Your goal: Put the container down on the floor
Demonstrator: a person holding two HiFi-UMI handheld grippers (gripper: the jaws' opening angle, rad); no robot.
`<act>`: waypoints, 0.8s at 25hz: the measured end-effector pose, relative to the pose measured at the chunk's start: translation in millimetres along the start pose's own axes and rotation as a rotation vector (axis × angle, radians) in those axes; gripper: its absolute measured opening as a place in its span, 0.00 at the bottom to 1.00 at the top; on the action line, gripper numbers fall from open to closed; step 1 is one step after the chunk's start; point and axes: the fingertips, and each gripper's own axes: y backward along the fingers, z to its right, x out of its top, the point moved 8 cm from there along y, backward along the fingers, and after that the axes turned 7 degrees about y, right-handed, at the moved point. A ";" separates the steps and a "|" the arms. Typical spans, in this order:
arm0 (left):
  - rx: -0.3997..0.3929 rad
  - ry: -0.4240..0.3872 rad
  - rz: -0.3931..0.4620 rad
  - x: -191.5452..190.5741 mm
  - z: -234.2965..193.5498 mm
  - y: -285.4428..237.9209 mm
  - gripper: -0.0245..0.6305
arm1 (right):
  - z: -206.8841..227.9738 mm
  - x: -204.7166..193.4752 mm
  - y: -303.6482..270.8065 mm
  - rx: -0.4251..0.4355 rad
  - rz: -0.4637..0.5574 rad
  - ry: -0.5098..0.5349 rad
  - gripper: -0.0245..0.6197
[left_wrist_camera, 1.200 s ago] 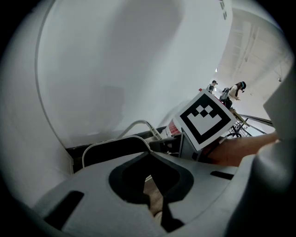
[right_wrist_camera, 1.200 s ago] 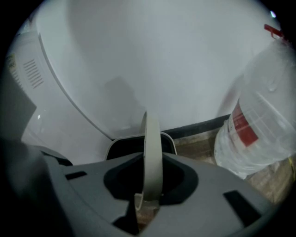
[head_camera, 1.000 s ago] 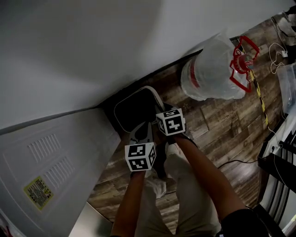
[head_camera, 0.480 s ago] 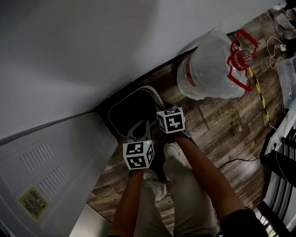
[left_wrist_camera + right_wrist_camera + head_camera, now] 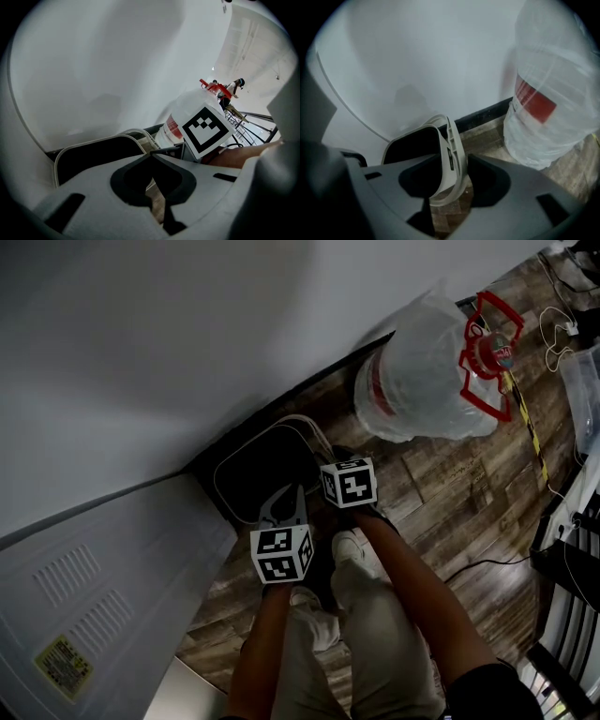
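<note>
Head view showed the container resting on the wood floor, close against the wall and beside a white appliance. The right gripper was opening, its jaws apart on both sides of the container's rim without pressing it. The left gripper was clenched and empty, near the same rim.

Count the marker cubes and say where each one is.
2. One cube sits on the left gripper, nearer the person; the other on the right gripper, whose jaws are opening around the black container's rim. None appears hidden.
</note>
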 end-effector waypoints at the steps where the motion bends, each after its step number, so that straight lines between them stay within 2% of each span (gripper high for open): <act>1: -0.001 -0.001 0.000 -0.1 0.5 -1.6 0.06 | 1.4 -1.5 -0.8 -0.002 -0.005 0.005 0.29; 10: -0.006 -0.002 0.003 1.6 2.2 -5.9 0.06 | 5.4 0.5 -2.2 -0.002 -0.005 0.007 0.31; 20: 0.010 0.003 0.004 17.3 8.1 13.2 0.06 | -0.8 10.1 25.7 0.010 -0.033 0.010 0.31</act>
